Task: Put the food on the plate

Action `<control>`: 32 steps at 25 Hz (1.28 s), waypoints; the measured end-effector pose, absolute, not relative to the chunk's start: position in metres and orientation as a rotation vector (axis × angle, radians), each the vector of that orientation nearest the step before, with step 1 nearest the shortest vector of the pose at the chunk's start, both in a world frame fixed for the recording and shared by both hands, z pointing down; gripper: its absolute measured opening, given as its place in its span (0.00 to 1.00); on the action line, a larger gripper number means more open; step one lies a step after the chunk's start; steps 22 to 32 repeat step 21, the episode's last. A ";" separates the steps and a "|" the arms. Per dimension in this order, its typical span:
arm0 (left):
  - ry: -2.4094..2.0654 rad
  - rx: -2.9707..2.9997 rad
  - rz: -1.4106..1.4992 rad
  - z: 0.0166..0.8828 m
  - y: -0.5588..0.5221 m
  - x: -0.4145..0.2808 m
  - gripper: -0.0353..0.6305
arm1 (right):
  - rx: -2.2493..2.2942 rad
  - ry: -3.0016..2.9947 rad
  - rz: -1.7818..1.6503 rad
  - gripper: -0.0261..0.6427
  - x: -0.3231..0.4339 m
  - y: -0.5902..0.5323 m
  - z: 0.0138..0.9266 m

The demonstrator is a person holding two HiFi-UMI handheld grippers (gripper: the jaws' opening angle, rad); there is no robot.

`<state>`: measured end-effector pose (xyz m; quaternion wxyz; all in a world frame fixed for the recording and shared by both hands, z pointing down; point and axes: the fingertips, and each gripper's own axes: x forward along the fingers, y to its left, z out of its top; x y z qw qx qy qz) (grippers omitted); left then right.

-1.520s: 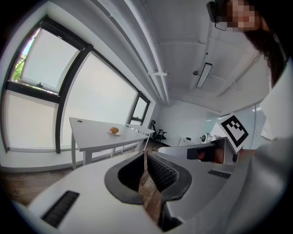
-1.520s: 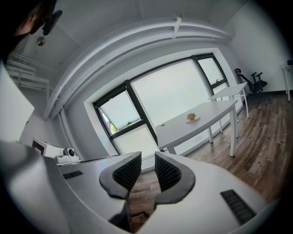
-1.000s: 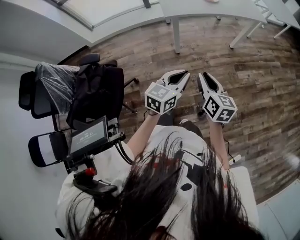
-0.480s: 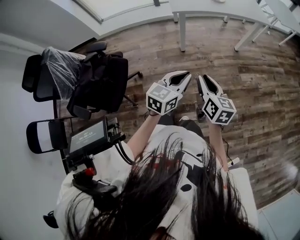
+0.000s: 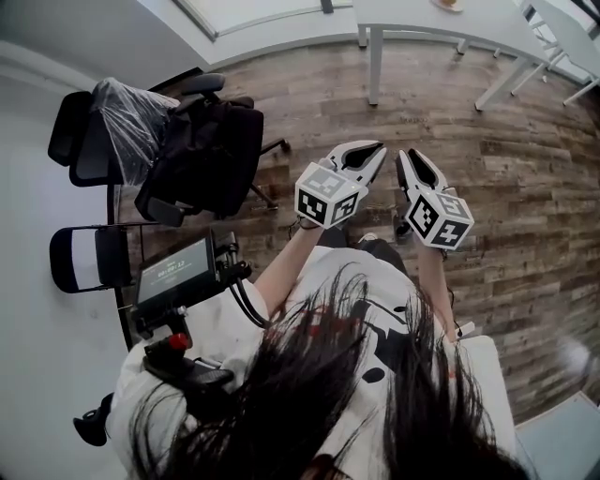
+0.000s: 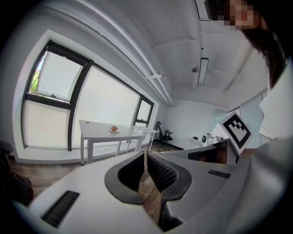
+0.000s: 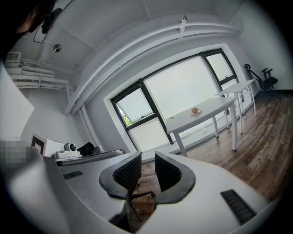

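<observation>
A small orange food item (image 6: pixel 114 128) lies on a little plate on a white table (image 6: pixel 98 132) by the windows, far ahead of me. The right gripper view shows the same food (image 7: pixel 195 110) on that table (image 7: pixel 206 112). In the head view the table (image 5: pixel 441 21) is at the top edge, and the food (image 5: pixel 451 3) is barely in frame. My left gripper (image 5: pixel 378 147) and right gripper (image 5: pixel 405 154) are side by side at waist height over the wooden floor. The left gripper (image 6: pixel 145 154) is shut and holds nothing. The right gripper (image 7: pixel 148 157) is shut, with a slim gap between its pads.
Office chairs stand at my left, one draped with a black jacket (image 5: pixel 202 159), one wrapped in plastic (image 5: pixel 117 127). A small screen (image 5: pixel 173 272) and a red-buttoned controller (image 5: pixel 178 342) hang at my left side. More white tables (image 5: pixel 562 37) stand at the far right.
The chairs and floor have slid slightly down and right in the head view, and more of the far table shows. Both grippers keep their place and stay shut.
</observation>
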<state>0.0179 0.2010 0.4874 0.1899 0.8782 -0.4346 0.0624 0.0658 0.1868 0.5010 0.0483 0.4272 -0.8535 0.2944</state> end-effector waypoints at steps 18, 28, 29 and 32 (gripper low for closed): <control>-1.152 2.518 0.178 0.490 0.207 0.030 0.06 | 1.382 -2.578 0.882 0.19 0.078 0.198 0.502; -1.140 2.532 0.178 0.488 0.208 0.034 0.06 | 1.401 -2.578 0.877 0.19 0.081 0.199 0.500; -1.140 2.532 0.178 0.488 0.208 0.034 0.06 | 1.401 -2.578 0.877 0.19 0.081 0.199 0.500; -1.140 2.532 0.178 0.488 0.208 0.034 0.06 | 1.401 -2.578 0.877 0.19 0.081 0.199 0.500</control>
